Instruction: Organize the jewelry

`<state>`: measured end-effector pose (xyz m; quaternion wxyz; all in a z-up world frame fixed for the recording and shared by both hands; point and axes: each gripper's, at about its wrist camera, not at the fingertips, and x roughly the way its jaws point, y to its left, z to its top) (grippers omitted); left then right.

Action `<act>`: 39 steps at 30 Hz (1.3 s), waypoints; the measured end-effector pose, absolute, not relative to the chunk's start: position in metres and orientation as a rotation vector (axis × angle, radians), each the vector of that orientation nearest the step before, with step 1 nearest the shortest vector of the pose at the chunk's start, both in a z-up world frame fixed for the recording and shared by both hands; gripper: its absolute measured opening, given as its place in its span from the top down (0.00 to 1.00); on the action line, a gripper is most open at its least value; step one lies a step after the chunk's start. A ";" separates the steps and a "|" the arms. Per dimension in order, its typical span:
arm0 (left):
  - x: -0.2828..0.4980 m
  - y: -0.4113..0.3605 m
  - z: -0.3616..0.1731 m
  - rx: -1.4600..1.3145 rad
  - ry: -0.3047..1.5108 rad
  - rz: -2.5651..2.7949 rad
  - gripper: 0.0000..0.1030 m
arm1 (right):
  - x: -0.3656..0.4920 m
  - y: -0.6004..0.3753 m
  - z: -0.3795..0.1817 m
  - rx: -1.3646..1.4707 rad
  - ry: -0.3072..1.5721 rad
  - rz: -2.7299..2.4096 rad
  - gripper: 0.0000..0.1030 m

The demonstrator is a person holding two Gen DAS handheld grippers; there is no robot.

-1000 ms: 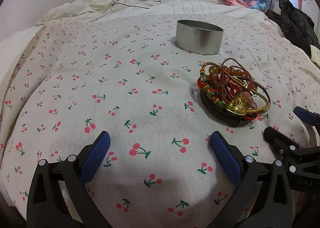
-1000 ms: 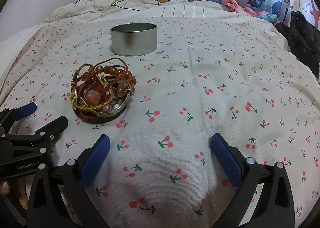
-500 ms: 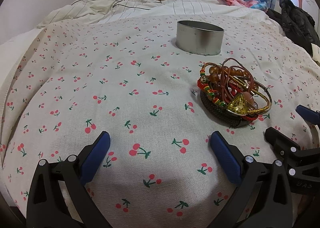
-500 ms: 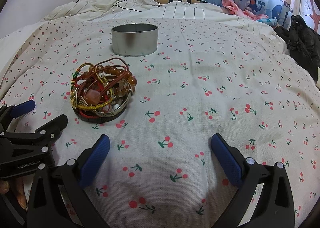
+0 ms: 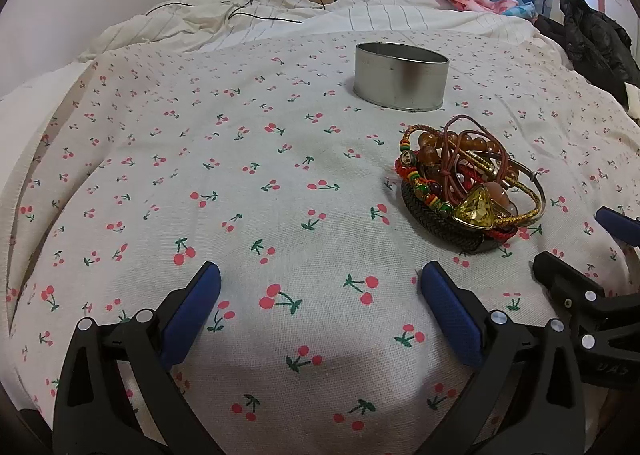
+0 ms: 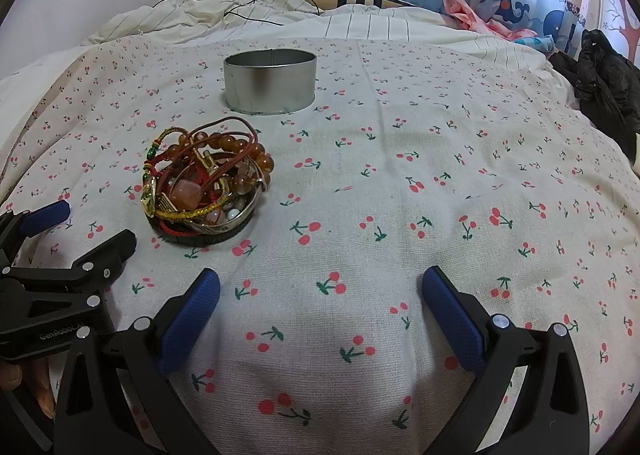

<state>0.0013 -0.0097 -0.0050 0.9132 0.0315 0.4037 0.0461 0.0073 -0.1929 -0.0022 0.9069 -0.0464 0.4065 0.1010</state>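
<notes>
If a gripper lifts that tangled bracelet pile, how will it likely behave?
The bracelet pile looks interlocked, so several pieces would probably rise together. Its cords look floppy and may dangle; the metal bangle seems stiff and might slip free.

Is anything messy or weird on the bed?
Yes: the bracelets lie tangled in one heap on the cherry cloth, in front of the round tin instead of inside it. Nothing looks spilled or broken.
</notes>
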 end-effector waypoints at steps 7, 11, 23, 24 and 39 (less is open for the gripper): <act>0.000 -0.010 -0.005 0.070 0.830 0.099 0.06 | 0.007 -0.193 -0.002 -0.094 0.838 0.210 0.06; 0.000 -0.011 -0.005 0.069 0.830 0.098 0.06 | 0.007 -0.193 -0.002 -0.094 0.838 0.210 0.06; 0.000 -0.011 -0.005 0.070 0.829 0.098 0.06 | 0.007 -0.193 -0.002 -0.094 0.838 0.210 0.06; 0.000 -0.011 -0.005 0.070 0.830 0.098 0.06 | 0.007 -0.193 -0.002 -0.094 0.838 0.210 0.06; 0.014 0.001 0.000 0.019 0.918 0.007 0.06 | 0.010 -0.196 -0.001 -0.078 0.866 0.227 0.06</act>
